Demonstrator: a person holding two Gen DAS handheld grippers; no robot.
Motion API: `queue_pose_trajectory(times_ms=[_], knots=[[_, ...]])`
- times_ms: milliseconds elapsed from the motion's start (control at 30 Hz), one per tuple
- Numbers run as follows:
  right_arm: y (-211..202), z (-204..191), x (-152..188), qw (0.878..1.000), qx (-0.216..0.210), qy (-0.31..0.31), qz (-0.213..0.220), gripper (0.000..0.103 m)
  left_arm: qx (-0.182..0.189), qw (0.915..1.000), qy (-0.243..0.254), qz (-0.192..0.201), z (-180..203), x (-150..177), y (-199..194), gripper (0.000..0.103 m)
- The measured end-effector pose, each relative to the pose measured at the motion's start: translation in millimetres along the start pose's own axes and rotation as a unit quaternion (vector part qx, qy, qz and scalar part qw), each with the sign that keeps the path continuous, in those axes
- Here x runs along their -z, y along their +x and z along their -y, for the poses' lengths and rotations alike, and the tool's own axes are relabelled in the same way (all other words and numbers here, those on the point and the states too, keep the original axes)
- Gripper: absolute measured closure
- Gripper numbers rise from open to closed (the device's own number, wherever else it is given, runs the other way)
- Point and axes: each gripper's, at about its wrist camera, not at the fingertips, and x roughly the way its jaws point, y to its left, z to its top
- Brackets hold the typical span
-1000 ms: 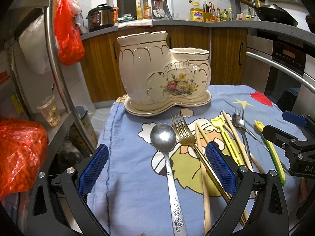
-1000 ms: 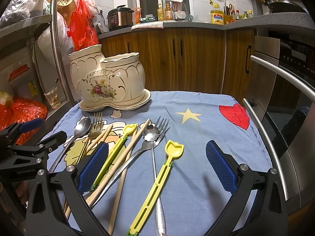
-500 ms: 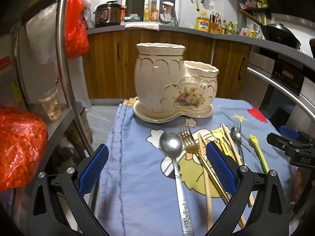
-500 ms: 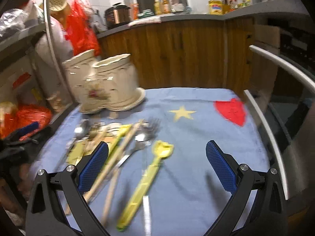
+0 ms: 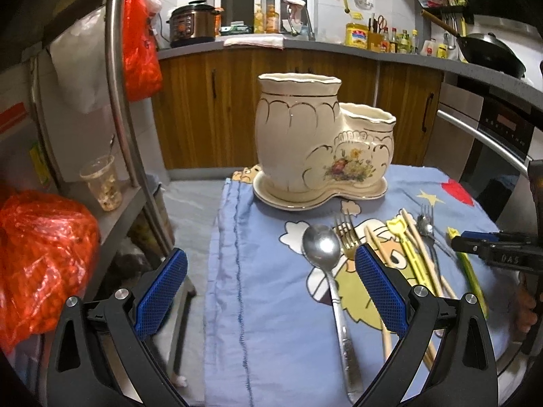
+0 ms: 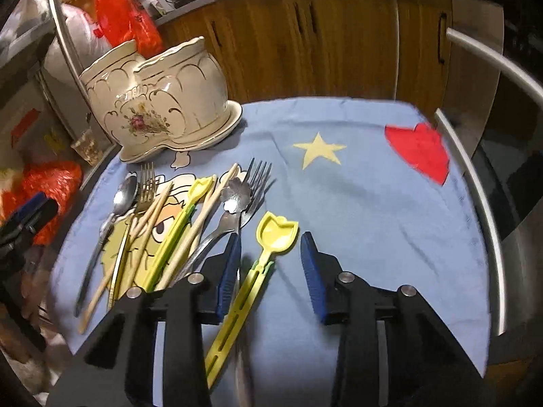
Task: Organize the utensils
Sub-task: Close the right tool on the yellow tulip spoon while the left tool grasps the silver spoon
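right tool (image 6: 269,264) hangs released, straddling the yellow tulip-headed utensil (image 6: 253,271) on the surface (image 6: 373,210); left tool (image 5: 269,288) released too. likely risk: its left finger also snags the neighbouring flower spoon (image 6: 230,200).

Cream floral holder (image 5: 322,149); blue cartoon-print cloth (image 6: 356,203).

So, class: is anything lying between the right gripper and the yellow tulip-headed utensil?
Nothing visible. The right gripper is open, its fingers either side of the yellow tulip-headed utensil, which lies apart from the other cutlery.
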Motion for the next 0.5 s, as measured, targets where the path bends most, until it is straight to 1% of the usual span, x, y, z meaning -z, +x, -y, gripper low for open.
queue_pose_trajectory(times_ms=[133, 267, 433, 467, 500], knots=[[-0.4, 5.7, 0.0, 1.0, -0.014, 0.025, -0.01, 0.069, -0.008, 1.0, 0.004, 0.004, -2.8, -0.4, -1.9, 0.005], [-3.9, 5.9, 0.9, 0.999, -0.013, 0.031, -0.014, 0.07, -0.01, 0.9999, 0.007, 0.001, -3.2, -0.1, -1.7, 0.005], [-2.7, 2.5, 1.6, 1.0, -0.003, 0.019, -0.02, 0.07, 0.002, 1.0, 0.007, 0.002, -0.8, -0.9, -4.5, 0.005], [-2.2, 1.4, 1.2, 1.0, -0.002, 0.017, -0.021, 0.07, 0.002, 1.0, 0.007, 0.002, -0.3, -1.0, -4.9, 0.005], [-0.6, -0.8, -0.4, 1.0, 0.0, 0.014, -0.021, 0.077, 0.002, 1.0, 0.008, 0.002, 0.1, -1.1, -5.0, 0.005]])
